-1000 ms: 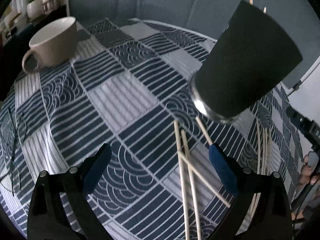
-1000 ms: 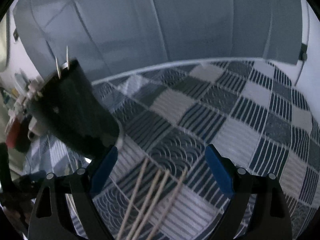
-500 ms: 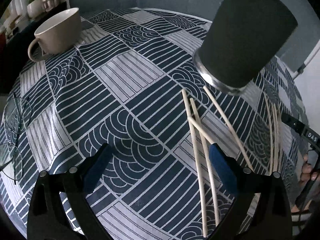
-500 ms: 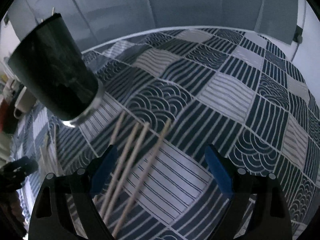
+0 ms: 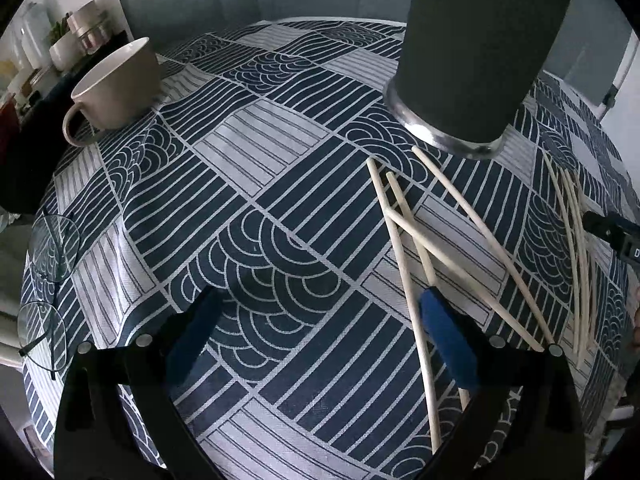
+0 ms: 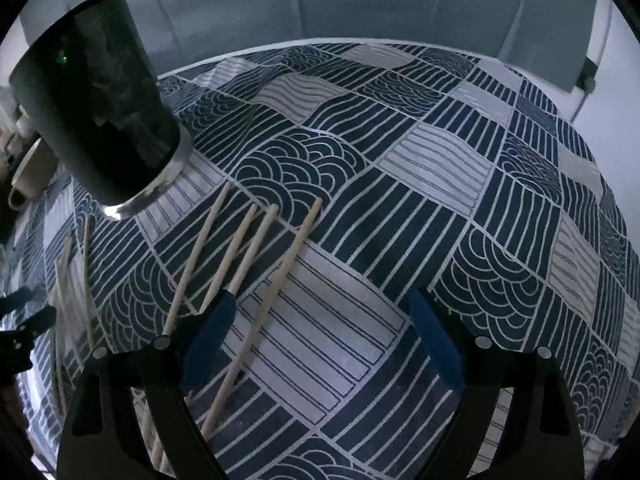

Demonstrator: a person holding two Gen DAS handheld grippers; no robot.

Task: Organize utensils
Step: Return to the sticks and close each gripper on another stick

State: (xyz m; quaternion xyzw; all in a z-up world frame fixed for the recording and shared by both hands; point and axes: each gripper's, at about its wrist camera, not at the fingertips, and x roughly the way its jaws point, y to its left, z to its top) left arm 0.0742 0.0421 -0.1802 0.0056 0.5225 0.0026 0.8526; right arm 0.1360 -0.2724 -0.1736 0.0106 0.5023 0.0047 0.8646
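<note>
A tall black cup with a metal base (image 5: 476,52) stands on the patterned tablecloth; it also shows in the right wrist view (image 6: 100,108). Several wooden chopsticks (image 5: 404,248) lie crossed on the cloth in front of the cup, and a second group (image 5: 576,240) lies further right. The right wrist view shows that second group (image 6: 240,264) fanned out below the cup. My left gripper (image 5: 316,320) is open and empty above the cloth, its right finger over the crossed chopsticks. My right gripper (image 6: 320,324) is open and empty, its left finger over the fanned chopsticks.
A beige mug (image 5: 116,88) stands at the far left of the table. Eyeglasses (image 5: 48,272) lie at the left table edge. Jars and a plant sit on a shelf (image 5: 52,44) beyond. The table edge curves round at the back.
Both grippers have pulled back and risen from the cup, so more of the chopsticks and cloth show. Both stay open. The chopsticks have not moved.
</note>
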